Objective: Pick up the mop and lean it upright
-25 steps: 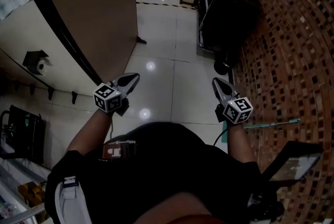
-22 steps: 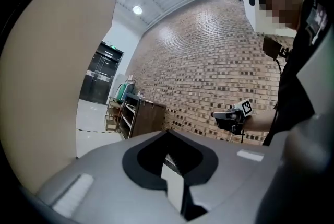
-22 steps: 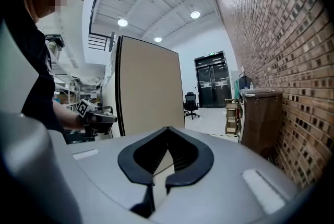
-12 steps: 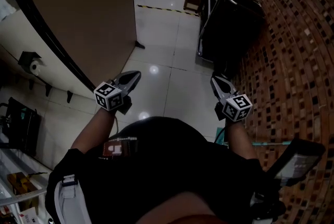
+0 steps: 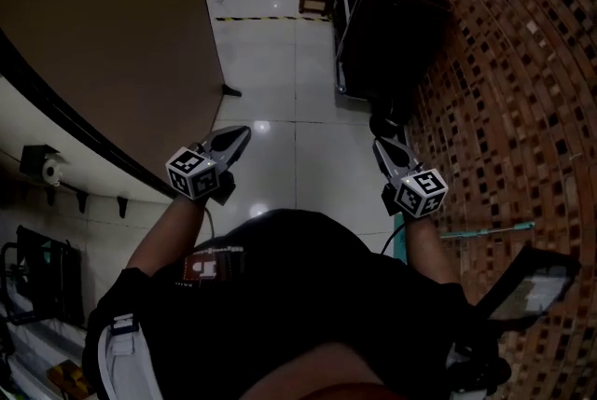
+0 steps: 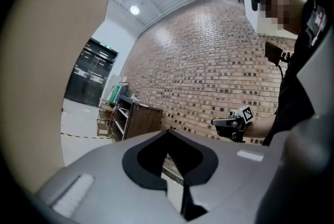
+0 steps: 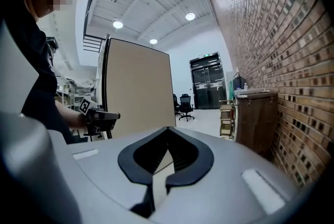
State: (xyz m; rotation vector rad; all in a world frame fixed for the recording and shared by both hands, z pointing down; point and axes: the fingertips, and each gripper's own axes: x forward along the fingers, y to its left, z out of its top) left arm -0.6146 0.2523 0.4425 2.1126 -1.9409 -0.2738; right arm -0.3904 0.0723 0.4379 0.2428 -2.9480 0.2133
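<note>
left gripper (image 5: 241,135): jaws pressed together, nothing in them, held level over the shiny tile floor (image 5: 280,62).
right gripper (image 5: 381,146): jaws together too, empty, tipped a little down, close to the brick wall (image 5: 504,62).
thin teal pole (image 5: 487,229): low by the brick wall, near the person's right arm (image 5: 424,249) (i cannot tell if it is the mop's stick). no gripper touches it.
left side: a big brown board (image 5: 121,34) stands on the floor.
up ahead: a dark cabinet (image 5: 387,25) stands against the brick wall.
</note>
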